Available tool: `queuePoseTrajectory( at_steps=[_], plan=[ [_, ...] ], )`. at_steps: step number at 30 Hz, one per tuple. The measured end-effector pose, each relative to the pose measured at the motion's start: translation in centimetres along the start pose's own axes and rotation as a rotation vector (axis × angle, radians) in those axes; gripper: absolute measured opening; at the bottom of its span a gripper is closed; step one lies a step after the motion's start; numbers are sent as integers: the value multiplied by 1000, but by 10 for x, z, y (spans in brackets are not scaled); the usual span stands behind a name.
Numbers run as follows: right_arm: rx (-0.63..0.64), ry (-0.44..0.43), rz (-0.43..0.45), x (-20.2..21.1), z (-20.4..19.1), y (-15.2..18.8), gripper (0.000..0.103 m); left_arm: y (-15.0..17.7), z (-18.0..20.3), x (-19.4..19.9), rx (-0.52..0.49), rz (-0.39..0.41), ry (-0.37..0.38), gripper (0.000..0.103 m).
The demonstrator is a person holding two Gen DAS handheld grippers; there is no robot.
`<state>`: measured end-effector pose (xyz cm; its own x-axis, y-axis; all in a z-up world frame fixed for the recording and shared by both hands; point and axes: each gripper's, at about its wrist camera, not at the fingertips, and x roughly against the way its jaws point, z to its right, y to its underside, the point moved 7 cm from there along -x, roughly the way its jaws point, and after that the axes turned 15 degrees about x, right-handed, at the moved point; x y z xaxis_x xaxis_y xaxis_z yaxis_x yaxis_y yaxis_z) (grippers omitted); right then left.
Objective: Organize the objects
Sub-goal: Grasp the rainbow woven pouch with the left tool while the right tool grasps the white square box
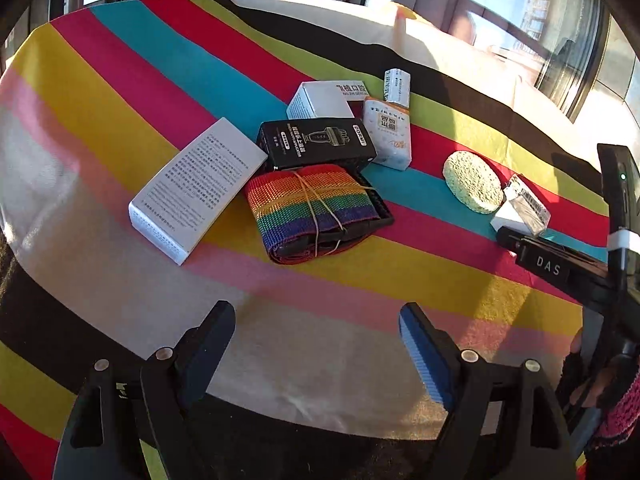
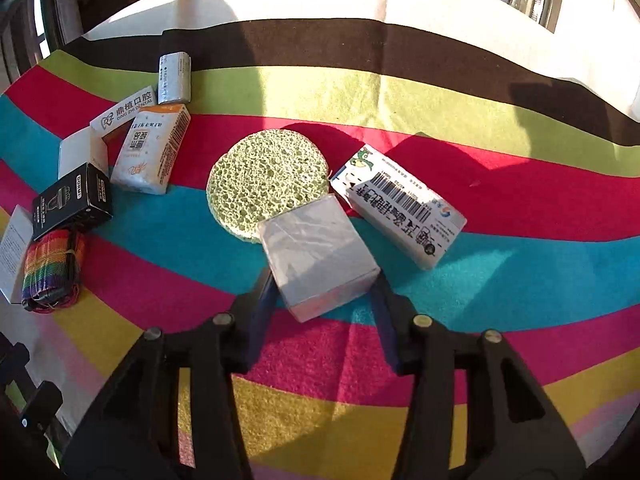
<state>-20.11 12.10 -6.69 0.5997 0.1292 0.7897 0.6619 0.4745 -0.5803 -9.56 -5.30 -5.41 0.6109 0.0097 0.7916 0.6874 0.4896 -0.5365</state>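
Observation:
My right gripper (image 2: 322,284) is shut on a small white wrapped box (image 2: 316,254), held just above the striped cloth beside a round green sponge (image 2: 266,178) and a white barcode box (image 2: 400,204). In the left wrist view the right gripper (image 1: 516,236) holds the same box (image 1: 520,208) next to the sponge (image 1: 474,182). My left gripper (image 1: 316,344) is open and empty, above the cloth's near edge, in front of a rainbow strap roll (image 1: 316,212), a black box (image 1: 316,146) and a long white box (image 1: 196,188).
The table wears a striped cloth (image 1: 120,92). More small boxes cluster behind the black one: a white dental box (image 1: 324,100), an orange-and-white box (image 1: 388,136) and a slim white box (image 1: 397,87). Windows lie beyond the table.

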Motion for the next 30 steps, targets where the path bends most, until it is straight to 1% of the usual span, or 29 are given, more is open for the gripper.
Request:
queuePoseTrajectory(
  at_steps=[4,9,11,14,16,17,20,22,30],
  plan=[
    [-6,-27,16,18,-6,15,50,-15,15,-15,-29,17,-29,85],
    [7,-20,30,39,-8,25,50,-31,23,-38,-35,11,-78,85],
    [-3,-29,38,46,-7,31,50,-33,26,-39,-39,13,-54,81],
    [-11,-28,42,52,-5,31,50,-27,32,-34,-74,19,-5,80],
    [-17,-27,39,55,-4,32,50,-24,34,-25,-98,56,-6,80],
    [-21,-29,38,43,0,28,50,-23,35,-22,-99,63,-4,80],
    [-25,-27,39,36,1,24,50,-16,33,-16,-79,47,16,80],
    [-30,-25,40,36,2,25,50,-13,30,-10,-78,51,21,80],
    [-43,-13,51,50,5,32,50,3,20,12,-73,66,42,80]
  ],
)
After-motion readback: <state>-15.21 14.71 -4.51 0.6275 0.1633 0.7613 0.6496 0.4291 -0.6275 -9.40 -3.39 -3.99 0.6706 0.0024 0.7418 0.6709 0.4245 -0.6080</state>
